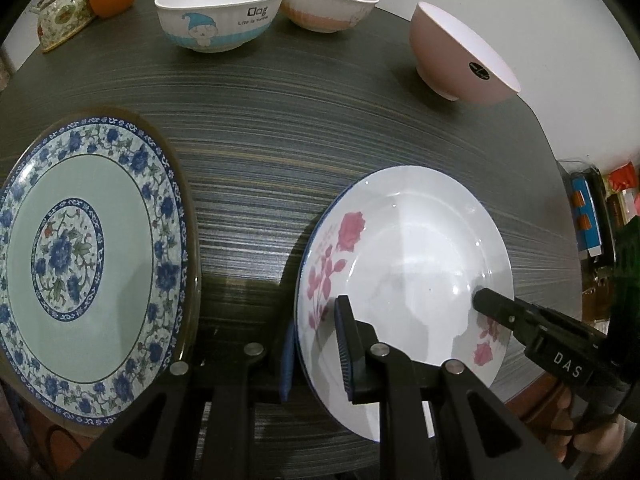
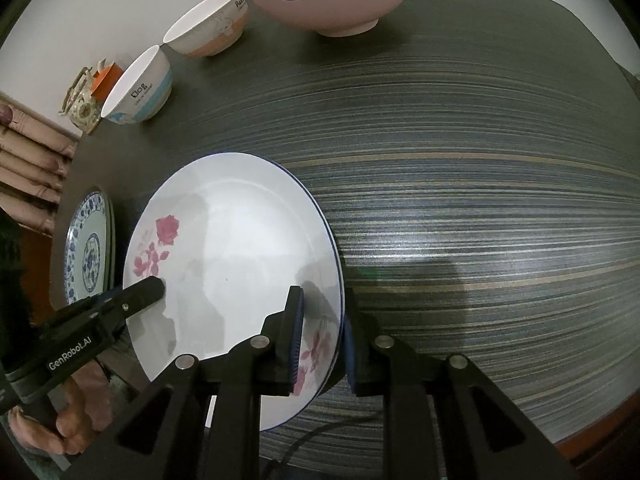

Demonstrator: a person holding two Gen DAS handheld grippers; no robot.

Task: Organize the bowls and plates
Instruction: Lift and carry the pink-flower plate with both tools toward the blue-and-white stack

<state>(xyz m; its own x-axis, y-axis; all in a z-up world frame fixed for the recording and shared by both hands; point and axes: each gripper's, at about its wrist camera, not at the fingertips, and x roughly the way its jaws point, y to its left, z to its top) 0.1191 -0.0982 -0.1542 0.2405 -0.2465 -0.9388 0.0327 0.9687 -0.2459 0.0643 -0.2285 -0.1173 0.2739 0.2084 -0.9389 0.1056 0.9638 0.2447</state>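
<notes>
We have both claws, the left claw (image 1: pixel 316 344) and right claw (image 2: pixel 322 340), clamped on the rose plate (image 1: pixel 404 264); the blue-patterned plate (image 1: pixel 80 264) and three bowls along the counter's (image 1: pixel 280 128) far edge remain unstacked.

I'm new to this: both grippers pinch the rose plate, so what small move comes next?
Probably carry the rose plate left toward the blue plate. The left gripper and right gripper clamp opposite rims, and the plates lie apart.

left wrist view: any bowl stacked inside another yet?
No, the three bowls, cartoon bowl, striped bowl and pink bowl, each stand separately on the table.
</notes>
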